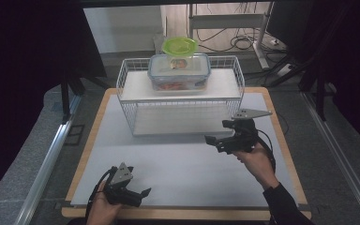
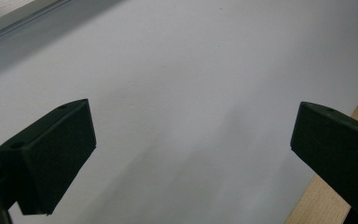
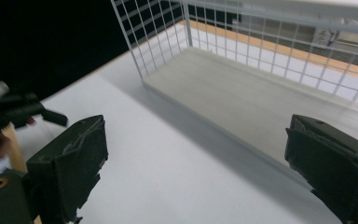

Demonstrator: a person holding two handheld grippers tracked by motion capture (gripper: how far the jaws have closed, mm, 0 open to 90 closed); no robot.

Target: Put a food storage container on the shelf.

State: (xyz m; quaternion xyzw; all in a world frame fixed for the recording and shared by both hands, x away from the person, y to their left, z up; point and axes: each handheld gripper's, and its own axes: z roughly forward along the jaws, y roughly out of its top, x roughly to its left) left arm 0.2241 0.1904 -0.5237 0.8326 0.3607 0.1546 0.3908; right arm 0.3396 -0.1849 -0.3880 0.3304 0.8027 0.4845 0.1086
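Box (image 1: 179, 71) on rack (image 1: 129, 75) top shelf, long axis left-right, green bowl (image 1: 179, 46) behind | our right gripper (image 1: 218, 131) released near rack front; left gripper (image 1: 138, 195) released at near table (image 1: 178, 164) edge | risk: reaching high, we might snag the wire rim and shove the box backward

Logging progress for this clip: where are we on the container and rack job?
Done: nothing visibly moved; the clear container with a green-lidded bowl behind it sits on the wire rack top shelf. In hand: nothing; the left gripper hangs open near the table's front edge, the right gripper open before the rack's bare lower shelf. Left: probably reaching and gripping the container.
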